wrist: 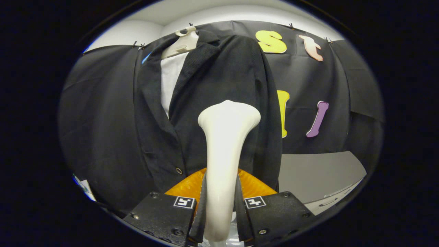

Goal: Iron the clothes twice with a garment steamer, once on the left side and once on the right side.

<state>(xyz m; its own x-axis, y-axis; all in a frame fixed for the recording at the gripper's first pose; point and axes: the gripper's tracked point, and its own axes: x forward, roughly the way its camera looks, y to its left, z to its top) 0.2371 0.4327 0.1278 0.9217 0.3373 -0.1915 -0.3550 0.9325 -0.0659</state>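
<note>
While the garment steamer (226, 154) is being gripped by its slim neck, the gripper (219, 209) is keeping both fingers clenched on it, one on each side. The steamer's flared head is standing upright just beyond the fingertips and is facing the right front panel of the dark jacket (219, 85). Whether the head is touching the cloth or is just off it cannot be told.

The jacket is hanging on a pale hanger (183, 43) at the far side, with a white shirt (169, 79) showing between its lapels to the left of the steamer. One button (179, 170) is sitting low on the front edge, left of the neck.

Judging by this position, a pass on the right side is in hand, at about mid-height. The next move is likely calling for a steady stroke along that panel, with the head held flat to the fabric, and for a matching pass on the left panel if that is not yet done.

Behind the jacket, black cloth is covering the booth wall. A grey surface (319, 175) is lying to the right, lower down.
</note>
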